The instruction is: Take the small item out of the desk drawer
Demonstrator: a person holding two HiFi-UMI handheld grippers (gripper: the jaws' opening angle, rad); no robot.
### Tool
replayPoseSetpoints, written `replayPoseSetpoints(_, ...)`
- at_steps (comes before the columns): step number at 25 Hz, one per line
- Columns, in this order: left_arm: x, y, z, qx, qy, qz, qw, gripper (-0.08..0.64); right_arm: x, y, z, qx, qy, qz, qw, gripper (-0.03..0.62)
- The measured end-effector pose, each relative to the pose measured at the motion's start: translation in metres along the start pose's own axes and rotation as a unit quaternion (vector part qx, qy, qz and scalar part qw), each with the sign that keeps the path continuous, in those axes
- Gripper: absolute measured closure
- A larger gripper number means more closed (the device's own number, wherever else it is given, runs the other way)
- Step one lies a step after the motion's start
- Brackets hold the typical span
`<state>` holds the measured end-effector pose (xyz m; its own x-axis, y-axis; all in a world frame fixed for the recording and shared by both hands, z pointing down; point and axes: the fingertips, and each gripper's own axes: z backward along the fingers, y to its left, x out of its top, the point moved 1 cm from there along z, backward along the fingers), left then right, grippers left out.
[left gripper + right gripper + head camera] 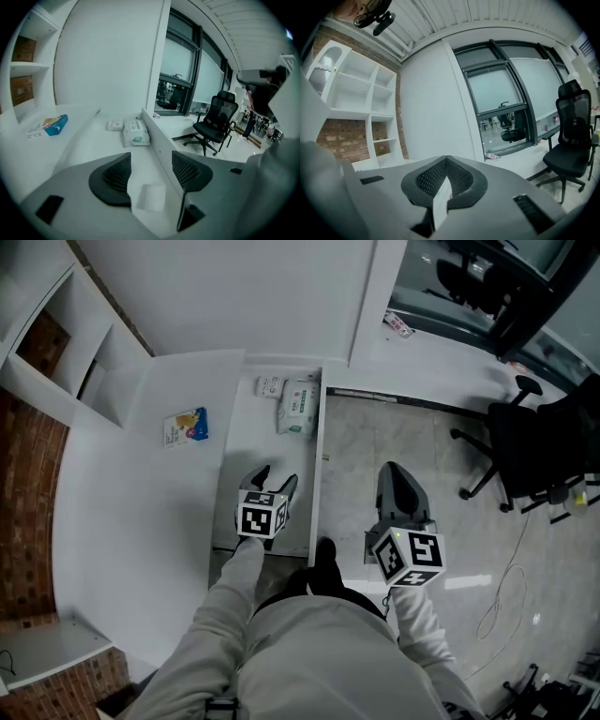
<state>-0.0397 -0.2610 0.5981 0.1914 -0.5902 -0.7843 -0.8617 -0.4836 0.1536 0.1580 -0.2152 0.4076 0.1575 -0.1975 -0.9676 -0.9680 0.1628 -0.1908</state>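
When looking down from the head view, find the drawer (262,451) pulled open out of the white worktop (141,502). See the left gripper (277,474) hanging over the drawer's near end, jaws wide apart and holding nothing. In the left gripper view, spot a small white square (152,197) lying flat on the drawer floor, down between those jaws. At the far end of the drawer, find a small white packet (270,385) just beside a bigger white and green pack (298,407). On the worktop to the left, see a blue and yellow packet (186,426). Look right for the right gripper (395,469), out past the drawer's side wall and over the grey floor (375,432). Jaws pressed together there, pinching a thin white slip (442,194) seen edge-on. Cannot tell what kind of slip. Farther right, a black chair (534,446).
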Motion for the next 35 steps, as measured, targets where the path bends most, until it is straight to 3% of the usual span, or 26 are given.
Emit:
replayPoseSetpoints(10,-0.062,-0.006,-0.028,-0.015,0.11,-0.016,0.9937,0.282,-0.004,-0.003,-0.001,-0.005,0.013,-0.003,1.0,0.565)
replayPoseSetpoints(17,-0.099,-0.003,-0.052,-0.031,0.158,-0.016,0.9869,0.278,-0.009,-0.002,-0.001,-0.003,0.025,-0.005,1.0,0.565)
replayPoseSetpoints(26,-0.12,-0.004,-0.057,-0.029,0.226,-0.016,0.9735,0.278,-0.011,-0.009,0.001,-0.013,0.028,-0.003,1.0,0.565)
replayPoseSetpoints(35,-0.126,-0.002,-0.051,-0.013,0.256,-0.029,0.9663,0.297,-0.014,-0.008,-0.003,-0.01,0.034,0.0,0.999,0.565)
